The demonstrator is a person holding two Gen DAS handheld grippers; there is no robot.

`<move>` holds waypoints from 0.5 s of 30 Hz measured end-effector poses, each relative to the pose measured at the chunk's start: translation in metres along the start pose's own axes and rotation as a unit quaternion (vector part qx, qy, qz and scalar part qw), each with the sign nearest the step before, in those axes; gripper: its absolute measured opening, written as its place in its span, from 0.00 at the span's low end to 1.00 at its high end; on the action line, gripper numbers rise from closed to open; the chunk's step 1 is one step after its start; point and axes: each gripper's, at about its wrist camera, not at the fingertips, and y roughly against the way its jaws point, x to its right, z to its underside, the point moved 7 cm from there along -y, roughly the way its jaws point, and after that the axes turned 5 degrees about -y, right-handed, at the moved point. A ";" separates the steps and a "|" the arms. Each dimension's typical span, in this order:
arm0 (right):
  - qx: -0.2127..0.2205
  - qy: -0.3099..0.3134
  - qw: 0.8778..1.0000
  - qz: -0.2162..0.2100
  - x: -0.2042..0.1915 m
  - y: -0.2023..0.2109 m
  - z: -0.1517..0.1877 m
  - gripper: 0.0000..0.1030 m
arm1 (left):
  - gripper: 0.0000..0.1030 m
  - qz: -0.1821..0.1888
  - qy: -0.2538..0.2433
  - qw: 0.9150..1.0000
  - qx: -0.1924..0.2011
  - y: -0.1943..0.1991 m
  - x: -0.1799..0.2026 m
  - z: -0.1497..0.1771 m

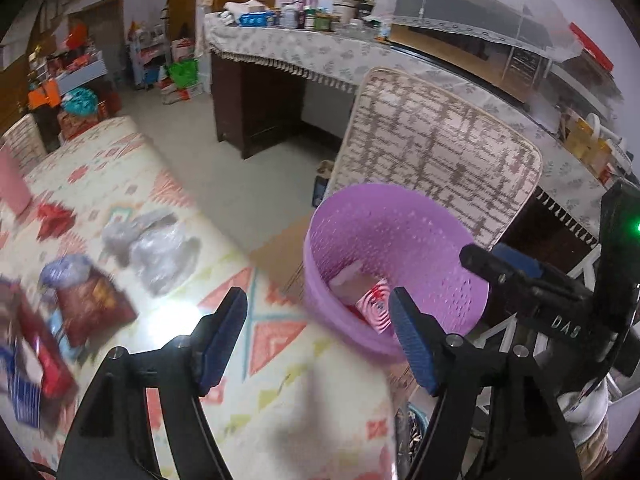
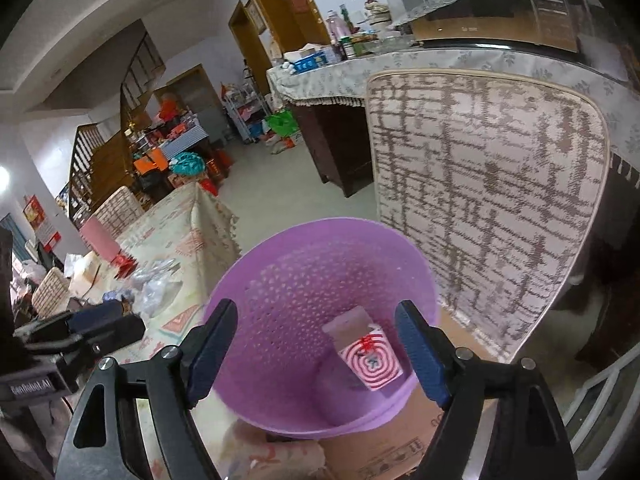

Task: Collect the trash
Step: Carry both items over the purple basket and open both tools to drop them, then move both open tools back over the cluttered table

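Observation:
A purple perforated waste basket [image 1: 424, 240] stands beside the table's right edge; it also shows in the right wrist view [image 2: 304, 280]. A pink-and-white swirl-patterned packet [image 2: 370, 354] lies inside it, also seen in the left wrist view [image 1: 376, 304]. My left gripper [image 1: 320, 340] is open and empty above the table edge, left of the basket. My right gripper [image 2: 318, 352] is open and empty above the basket mouth; it appears at the right of the left wrist view [image 1: 516, 276]. On the table lie a dark red snack packet [image 1: 94, 306], a crumpled clear plastic bag [image 1: 160, 248] and a red box [image 1: 38, 352].
The table [image 1: 280, 392] has a patterned cloth. A chair with a beige woven back [image 2: 480, 200] stands behind the basket. A cardboard box [image 2: 384, 452] lies under the basket. A cloth-covered counter [image 1: 320, 60] with bottles runs along the back.

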 end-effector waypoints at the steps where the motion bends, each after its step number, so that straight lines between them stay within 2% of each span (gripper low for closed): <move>1: -0.001 0.003 1.000 -0.003 -0.005 0.001 0.003 0.84 | 0.71 -0.001 0.005 1.000 -0.001 0.004 -0.003 0.005; 9: 0.011 0.047 0.999 -0.026 -0.054 0.006 0.027 0.89 | 0.78 -0.032 0.042 0.999 0.001 0.037 -0.038 0.049; 15: -0.006 0.078 0.995 -0.057 -0.105 0.004 0.054 0.90 | 0.79 -0.062 0.075 0.995 -0.004 0.060 -0.072 0.083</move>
